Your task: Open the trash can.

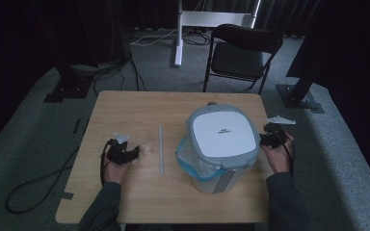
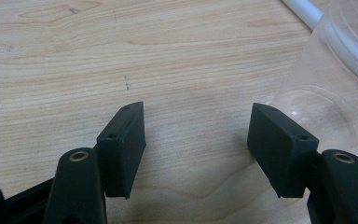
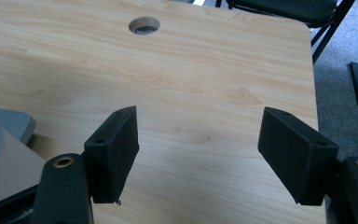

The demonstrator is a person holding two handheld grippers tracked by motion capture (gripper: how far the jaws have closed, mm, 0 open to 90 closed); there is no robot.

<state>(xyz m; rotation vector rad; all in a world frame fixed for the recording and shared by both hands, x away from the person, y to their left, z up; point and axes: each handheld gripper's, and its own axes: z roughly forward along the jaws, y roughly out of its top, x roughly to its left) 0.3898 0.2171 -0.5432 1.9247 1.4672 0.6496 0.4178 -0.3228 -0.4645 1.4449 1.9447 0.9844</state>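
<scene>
Trouble could be coming for the clear cup [image 2: 335,74], which is lying on its side on the bench [image 1: 125,103], just to the right of the left hand-held gripper [image 1: 134,150]. That gripper is sitting low over the wood with its jaws wide apart and nothing between them, and the cup is lying just outside the right jaw, not between the two. I am thinking that if the gripper is pushing ahead like this, the jaw could be bumping the cup and making it roll away toward the white straw [image 1: 161,150], which is lying between the cup and the bin [image 1: 223,139]. The cup is looking thin, so a hard squeeze could be bending it. The right hand-held gripper [image 1: 266,137] is waiting beside the bin near the right edge of the bench, and its jaws are wide apart too, holding nothing. A knock from that side could be tipping the bin, because it is standing close to the front edge. The blue bag [image 1: 185,156] is hanging out under the lid, and it could be catching on a jaw. The cup is very hard to make out from the high view, because it is see-through. Its far end is cut off in the left gripper view, so I cannot tell if anything is inside.
</scene>
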